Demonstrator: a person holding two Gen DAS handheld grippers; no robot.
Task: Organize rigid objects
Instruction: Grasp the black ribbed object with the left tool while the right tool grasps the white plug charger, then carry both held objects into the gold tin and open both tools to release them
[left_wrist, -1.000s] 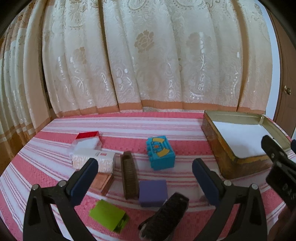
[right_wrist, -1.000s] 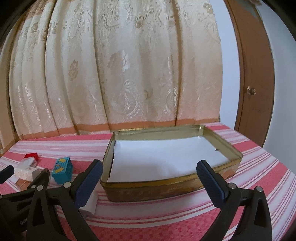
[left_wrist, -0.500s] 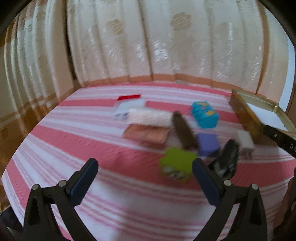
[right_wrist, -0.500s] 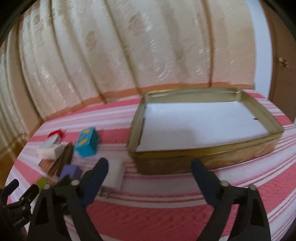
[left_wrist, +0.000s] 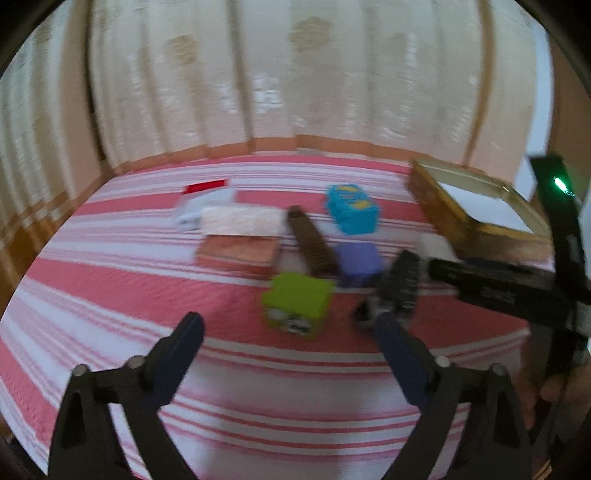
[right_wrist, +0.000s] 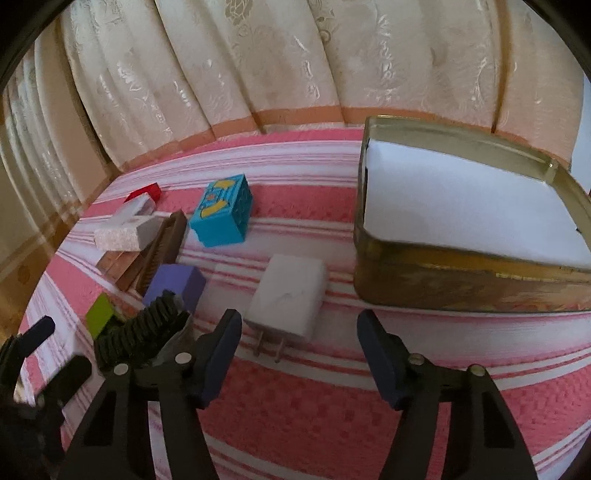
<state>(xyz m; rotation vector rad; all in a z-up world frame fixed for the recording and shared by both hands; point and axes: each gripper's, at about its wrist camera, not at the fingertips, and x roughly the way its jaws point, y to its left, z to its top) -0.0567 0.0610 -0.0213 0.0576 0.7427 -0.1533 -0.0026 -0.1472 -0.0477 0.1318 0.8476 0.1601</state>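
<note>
My right gripper is open and empty, just in front of a white plug adapter lying prongs toward me. A gold tin lined with white paper stands to its right. My left gripper is open and empty, short of a green block. Around it lie a black brush, a purple block, a brown comb, a blue box, a copper box and a white box.
The objects rest on a pink and white striped cloth. A cream curtain hangs behind. A red and white carton lies at the far left of the group. The right gripper's body reaches in at the left view's right.
Both grippers have pulled back and tilted down. The right one has swung left from facing the tin to face the white adapter. The left one now sits farther from the objects.
</note>
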